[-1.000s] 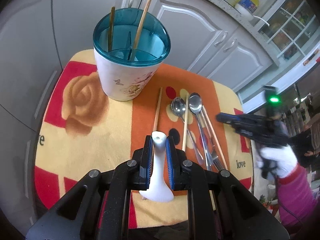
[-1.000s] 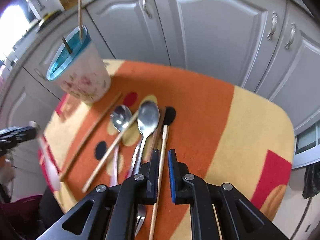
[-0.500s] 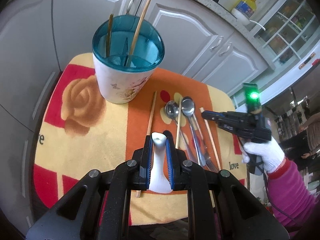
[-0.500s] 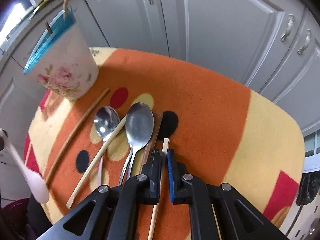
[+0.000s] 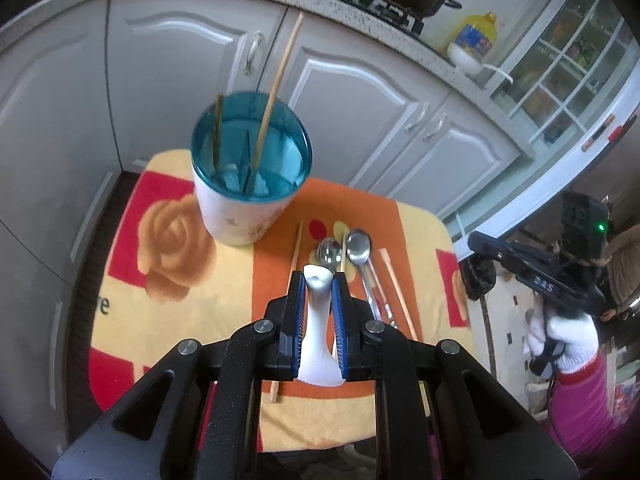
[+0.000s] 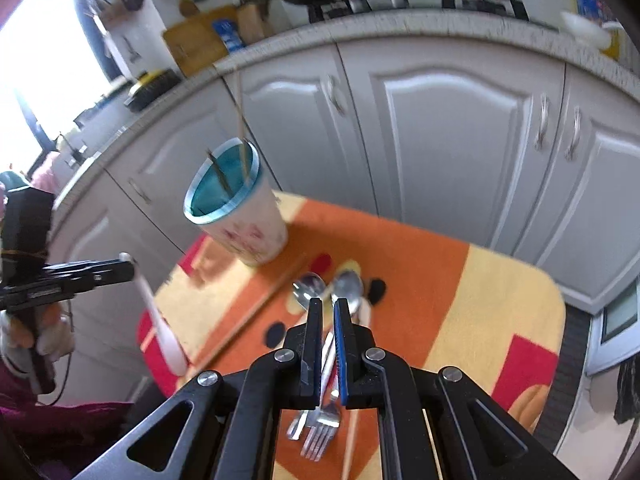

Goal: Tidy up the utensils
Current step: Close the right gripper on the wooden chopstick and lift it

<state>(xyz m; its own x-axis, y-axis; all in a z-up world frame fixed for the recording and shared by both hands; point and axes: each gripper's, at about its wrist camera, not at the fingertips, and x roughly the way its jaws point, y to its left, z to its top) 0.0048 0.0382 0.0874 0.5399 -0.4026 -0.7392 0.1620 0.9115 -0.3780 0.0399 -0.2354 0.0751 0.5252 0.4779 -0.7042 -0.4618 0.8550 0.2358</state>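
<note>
**Spotter:** While your left gripper [image 5: 318, 280] is clamped narrow on the white spoon [image 5: 318, 336], the pads sit high on its handle. The bowl hangs below them, towards you.

**Checker:** Your right gripper [image 6: 325, 304] has its jaws drawn almost together, and I see nothing pinched in them. The pale streak in the gap looks to me like a handle lying on the cloth [image 5: 180, 300] underneath.

**Spotter:** So everything turns on the cup [image 5: 240, 216]. It stands upright beyond your left fingertips and a little to their left, mouth open, with two chopsticks [image 5: 276, 92] leaning in it already.

**Checker:** Your spoon is on the near side of the cup, clear of the cloth and apart from the rim. Its long axis runs steeply, handle end up and pointing roughly at the cup, bowl end down.

**Spotter:** I judge that suits you, because the spoon can go in bowl first once you carry it over the rim. Aim for the open part of the mouth, away from the leaning sticks.

**Checker:** Your left hand looks the nearer of the two to the cup. The right one hangs above the metal spoons [image 5: 359, 242], the loose chopsticks [image 5: 297, 248] and the fork [image 6: 320, 436], all lying lengthwise on the near side of the cup and off to its right.
</note>
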